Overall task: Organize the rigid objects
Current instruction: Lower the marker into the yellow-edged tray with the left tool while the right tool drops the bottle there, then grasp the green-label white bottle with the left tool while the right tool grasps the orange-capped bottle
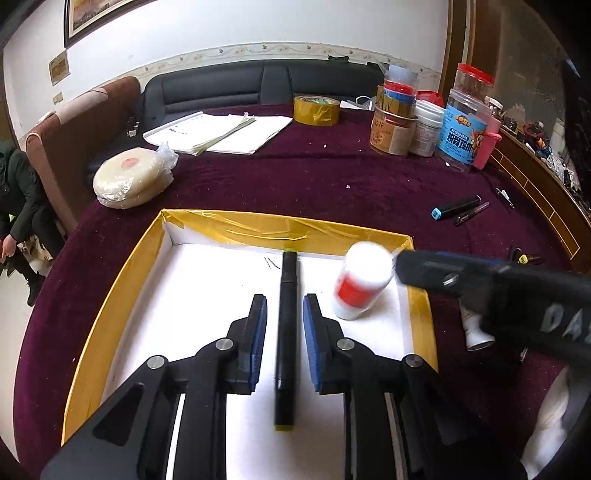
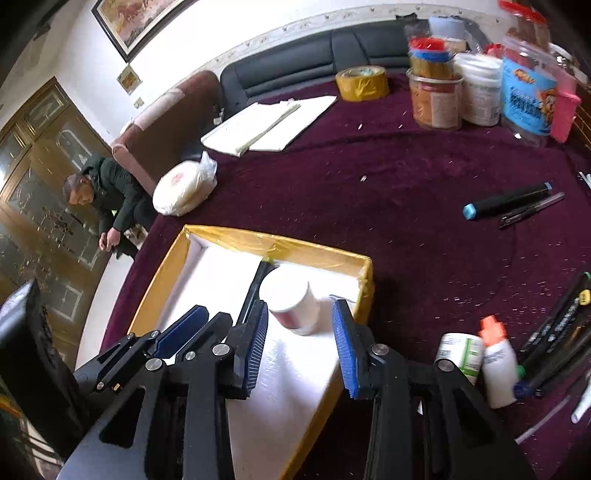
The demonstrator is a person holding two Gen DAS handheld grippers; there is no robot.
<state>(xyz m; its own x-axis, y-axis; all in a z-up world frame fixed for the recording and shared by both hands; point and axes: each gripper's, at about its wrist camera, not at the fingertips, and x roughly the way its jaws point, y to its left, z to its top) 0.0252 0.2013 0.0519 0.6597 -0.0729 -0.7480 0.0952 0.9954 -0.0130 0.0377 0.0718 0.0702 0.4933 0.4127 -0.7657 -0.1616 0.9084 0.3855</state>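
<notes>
Yellow-taped tray [image 1: 110,295] on the maroon counter [image 1: 332,177] gathers loose items. Left tool [image 1: 285,321] straddles the black marker [image 1: 287,317] on the tray floor, pads clear. Right tool [image 2: 300,325] brackets the white bottle [image 2: 291,306], apparently released.

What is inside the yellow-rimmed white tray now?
Inside the yellow-rimmed white tray lie a black marker pen and a white plastic bottle with a red label. The fingers hide part of the floor.

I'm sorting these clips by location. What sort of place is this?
Probably a home living or dining room: a dark sofa and a framed picture behind a round table with a plush maroon cloth, cluttered with snack jars.
</notes>
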